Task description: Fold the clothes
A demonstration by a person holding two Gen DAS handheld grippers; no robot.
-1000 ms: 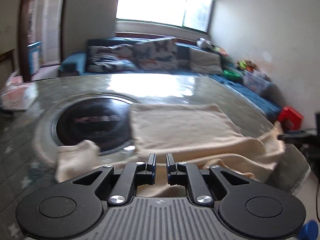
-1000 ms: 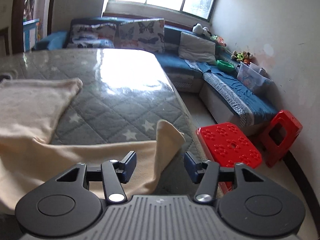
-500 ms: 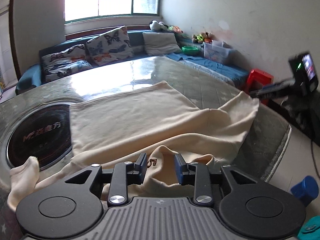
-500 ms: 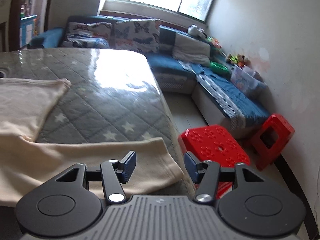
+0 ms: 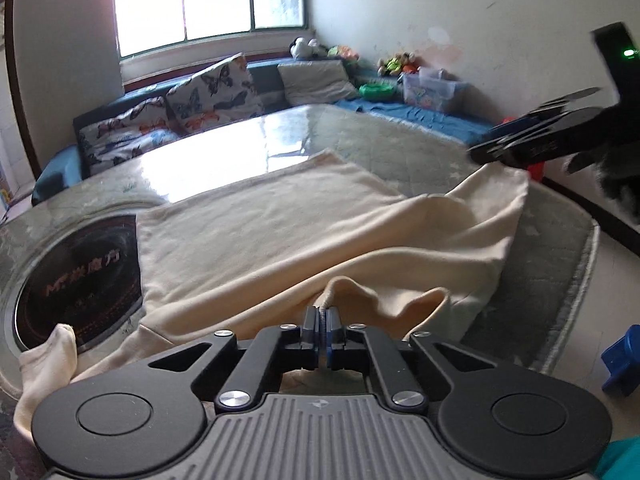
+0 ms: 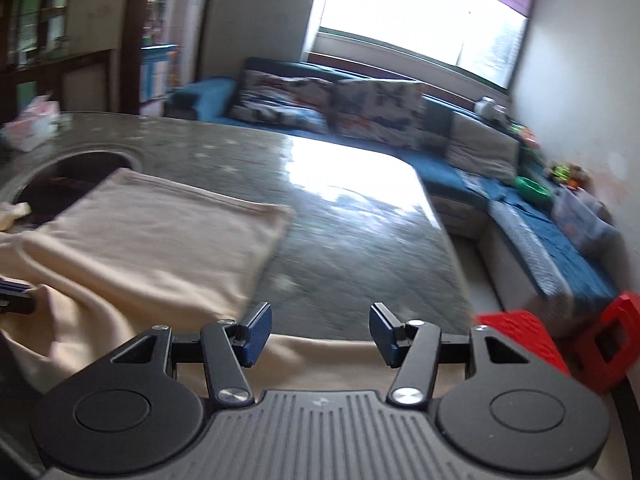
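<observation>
A cream garment (image 5: 280, 220) lies spread and rumpled on the glass-topped table (image 5: 400, 148). My left gripper (image 5: 322, 320) is shut on a raised fold at the garment's near edge, with cloth pinched between the pads. The right gripper (image 5: 480, 152) shows at the far right of the left wrist view, above the garment's far corner. In the right wrist view the right gripper (image 6: 320, 332) stands open over the cream garment (image 6: 140, 232). Its near edge lies below the fingers, and nothing is between the pads.
A dark round inset (image 5: 76, 276) sits in the table at the left. A blue sofa with butterfly cushions (image 5: 208, 92) runs behind the table. Red stools (image 6: 520, 344) and a blue stool (image 5: 624, 360) stand on the floor past the table's right edge. A tissue box (image 6: 34, 122) rests far left.
The left jaws opened around a fold of the garment, then closed on it. The right gripper rose and swung left, now facing across the table instead of toward the red stools.
</observation>
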